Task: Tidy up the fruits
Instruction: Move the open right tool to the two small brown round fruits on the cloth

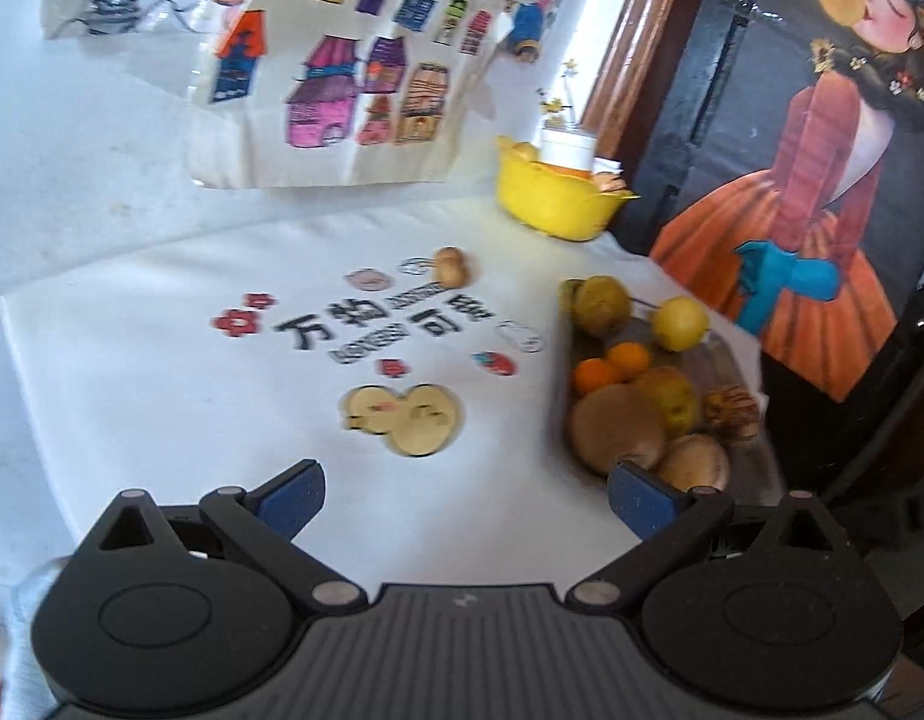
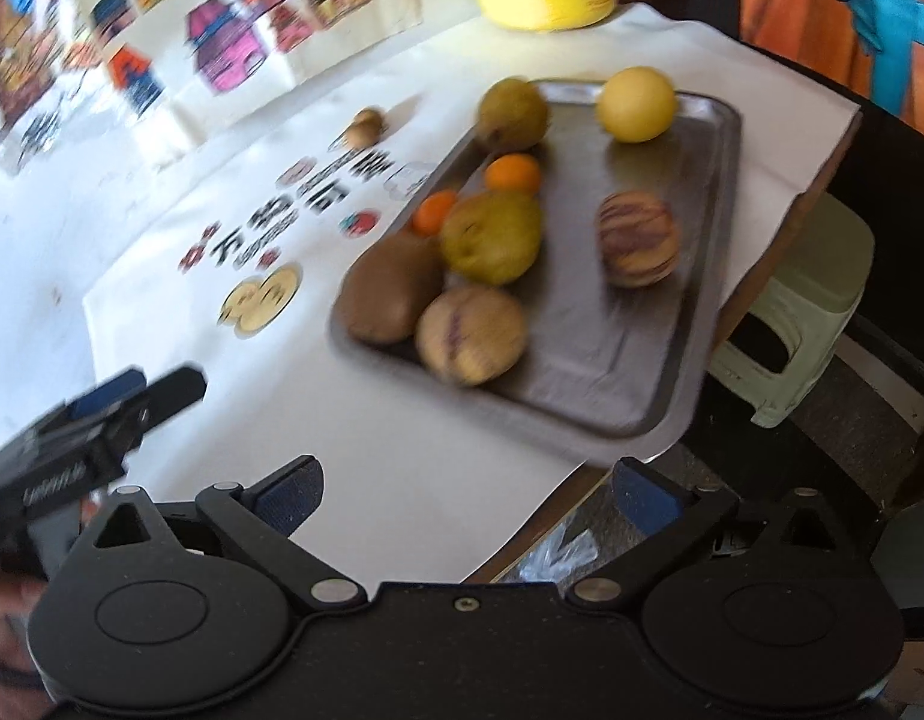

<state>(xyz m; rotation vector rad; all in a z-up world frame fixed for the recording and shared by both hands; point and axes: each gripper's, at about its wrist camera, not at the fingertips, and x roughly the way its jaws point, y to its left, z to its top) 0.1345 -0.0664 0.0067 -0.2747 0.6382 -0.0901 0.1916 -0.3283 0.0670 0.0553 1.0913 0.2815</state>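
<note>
Both hand-held grippers gape over white printed cloth (image 1: 162, 360) beside stool (image 2: 810, 324).

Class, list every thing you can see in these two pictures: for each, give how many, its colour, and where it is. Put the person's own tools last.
metal tray: one, grey, near the table's right edge
oranges: two, orange, on the tray's left side
lemon: one, yellow, far end of the tray
green-yellow fruits: two, one mid-tray, one at the far left corner
striped round fruits: two, pale with purple stripes, one mid-right, one near left
brown fruit: one, near left of the tray
small brown piece: one, on the white cloth, off the tray
yellow bowl: one, beyond the tray, holding items
printed bags: white with coloured houses, far side
green stool: one, right of the table
left tool: open, empty
right tool: open, empty
</note>
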